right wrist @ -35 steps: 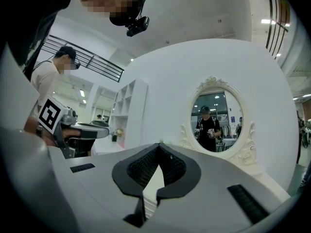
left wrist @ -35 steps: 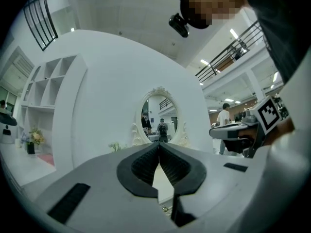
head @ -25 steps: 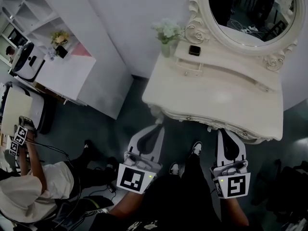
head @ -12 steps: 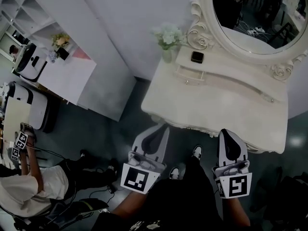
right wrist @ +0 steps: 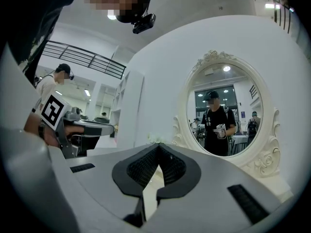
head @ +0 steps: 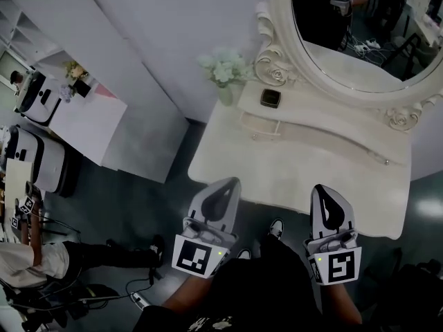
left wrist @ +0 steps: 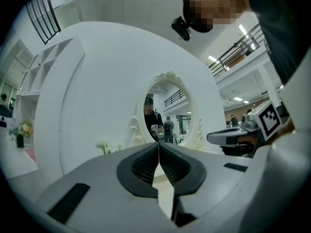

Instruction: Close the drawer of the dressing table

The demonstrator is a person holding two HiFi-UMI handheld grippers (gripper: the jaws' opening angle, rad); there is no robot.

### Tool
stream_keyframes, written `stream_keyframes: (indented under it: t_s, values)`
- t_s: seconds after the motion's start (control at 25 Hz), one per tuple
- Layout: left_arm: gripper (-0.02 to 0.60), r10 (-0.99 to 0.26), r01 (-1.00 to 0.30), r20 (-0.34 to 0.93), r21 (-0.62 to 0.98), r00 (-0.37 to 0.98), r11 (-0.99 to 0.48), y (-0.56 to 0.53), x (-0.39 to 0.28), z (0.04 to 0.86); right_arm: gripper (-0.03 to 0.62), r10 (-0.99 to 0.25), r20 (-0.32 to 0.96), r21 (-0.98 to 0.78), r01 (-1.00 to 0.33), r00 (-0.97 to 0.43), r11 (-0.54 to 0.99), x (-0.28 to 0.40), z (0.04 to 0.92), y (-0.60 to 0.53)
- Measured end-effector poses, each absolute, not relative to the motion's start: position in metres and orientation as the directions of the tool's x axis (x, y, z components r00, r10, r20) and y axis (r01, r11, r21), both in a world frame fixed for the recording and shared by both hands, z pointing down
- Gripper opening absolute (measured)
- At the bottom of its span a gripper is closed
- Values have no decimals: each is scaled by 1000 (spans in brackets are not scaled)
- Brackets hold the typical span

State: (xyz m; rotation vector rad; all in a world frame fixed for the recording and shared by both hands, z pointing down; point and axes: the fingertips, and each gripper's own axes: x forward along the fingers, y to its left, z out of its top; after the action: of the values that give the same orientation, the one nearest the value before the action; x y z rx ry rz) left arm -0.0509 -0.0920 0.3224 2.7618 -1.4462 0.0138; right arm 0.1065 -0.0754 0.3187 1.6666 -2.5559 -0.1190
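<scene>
left gripper (head: 227,185) and right gripper (head: 322,191): jaws pressed together, nothing between them, both level at the dressing table (head: 311,159) front edge; contact unclear.

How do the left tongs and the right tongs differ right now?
In the head view the left tongs slant toward the right, while the right tongs point almost straight ahead. The left tongs' tip just meets the front edge of the table; the right tongs' overlaps its top. Both are shut and empty.
</scene>
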Motion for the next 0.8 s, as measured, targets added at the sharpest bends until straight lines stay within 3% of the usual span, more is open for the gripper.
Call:
stream_keyframes:
  t_s: [0.48, 0.8]
  values:
    - [5, -849, -851, 56, -3, 525, -526, -144, -18, 323, -2, -888, 47, 71, -885, -457, 459, 135, 321, -142]
    - [5, -827, -832, 99, 21, 553, -554, -185, -36, 343, -2, -893, 89, 59, -892, -441, 447, 113, 340, -179]
